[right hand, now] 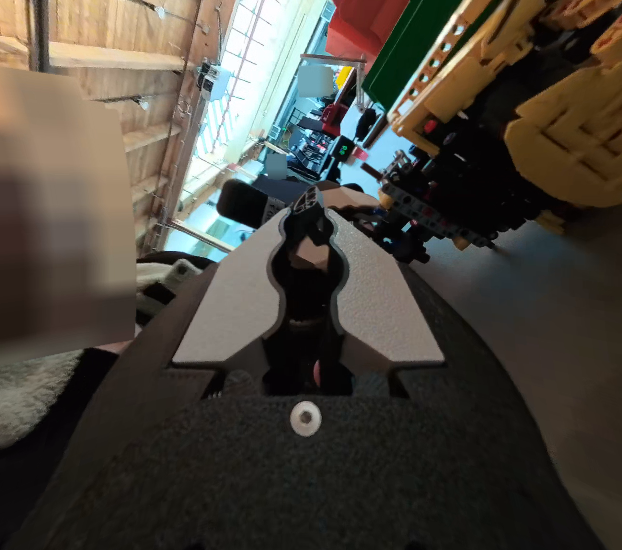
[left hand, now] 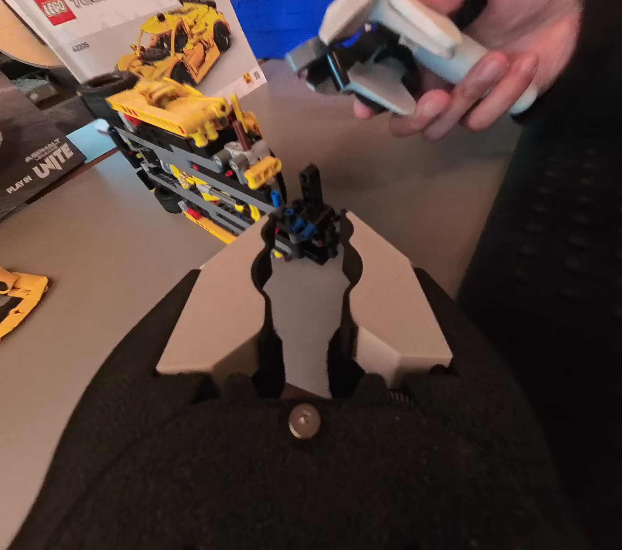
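One grey tabletop (left hand: 101, 231) carries one printed instruction booklet (left hand: 134, 12) and one yellow-and-black brick-built car chassis (left hand: 188, 147). The left gripper (left hand: 306, 224) clamps the chassis's black end block (left hand: 309, 231). The right gripper (right hand: 308, 214) pinches one small black perforated piece (right hand: 308, 201).

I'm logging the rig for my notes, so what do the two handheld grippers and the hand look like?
Both the left gripper and right gripper have pale grey fingers with wavy black-edged inner faces, on textured black bodies with one silver screw. The hand wears a black finger loop.
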Demonstrator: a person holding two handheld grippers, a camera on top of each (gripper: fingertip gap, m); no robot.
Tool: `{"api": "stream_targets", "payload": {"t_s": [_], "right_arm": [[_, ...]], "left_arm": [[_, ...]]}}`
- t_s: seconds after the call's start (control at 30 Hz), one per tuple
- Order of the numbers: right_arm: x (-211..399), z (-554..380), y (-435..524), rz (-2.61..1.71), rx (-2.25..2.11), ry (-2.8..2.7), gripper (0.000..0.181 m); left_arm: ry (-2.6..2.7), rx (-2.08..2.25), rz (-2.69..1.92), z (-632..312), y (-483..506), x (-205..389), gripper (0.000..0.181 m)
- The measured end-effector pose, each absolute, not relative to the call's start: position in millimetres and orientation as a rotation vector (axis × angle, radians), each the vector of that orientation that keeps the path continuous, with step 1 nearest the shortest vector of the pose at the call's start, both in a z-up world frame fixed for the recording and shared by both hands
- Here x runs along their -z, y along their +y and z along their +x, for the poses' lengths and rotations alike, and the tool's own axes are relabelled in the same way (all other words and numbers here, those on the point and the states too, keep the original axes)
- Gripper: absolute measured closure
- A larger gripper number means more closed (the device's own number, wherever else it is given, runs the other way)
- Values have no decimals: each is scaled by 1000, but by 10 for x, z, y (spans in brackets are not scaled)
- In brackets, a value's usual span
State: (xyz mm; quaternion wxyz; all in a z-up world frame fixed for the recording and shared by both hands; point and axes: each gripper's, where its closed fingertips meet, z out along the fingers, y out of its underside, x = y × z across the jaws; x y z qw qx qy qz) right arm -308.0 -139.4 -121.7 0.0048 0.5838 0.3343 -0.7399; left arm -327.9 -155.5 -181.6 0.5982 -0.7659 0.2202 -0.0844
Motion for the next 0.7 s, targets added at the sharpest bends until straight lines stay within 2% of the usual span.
{"api": "stream_targets", "payload": {"t_s": [0.1,0.2,0.27,0.37,0.5,0.7], "right_arm": [[1400,-3128,-1369,2102,2252,1494,166],[1563,-3119,-1214,2438,1862,2517,166],[1506,-3120,-1283,2422,1527,3078,166],[1370,-3161,-1477,2264,1097,3640,166],[1297,-3225,-1652,2015,470,4070,166],[1358,-3320,-1753,1875,54,4214,166]], "left_arm": [[368,357,-1623,-3362,-1633,1473,150],[243,630,-1549,-3418,-1709,1311,155],[189,763,-1542,-3440,-1714,1282,153],[178,895,-1525,-3355,-1755,1233,147],[235,849,-1543,-3247,-1781,1240,139],[329,744,-1583,-3151,-1792,1308,142]]}}
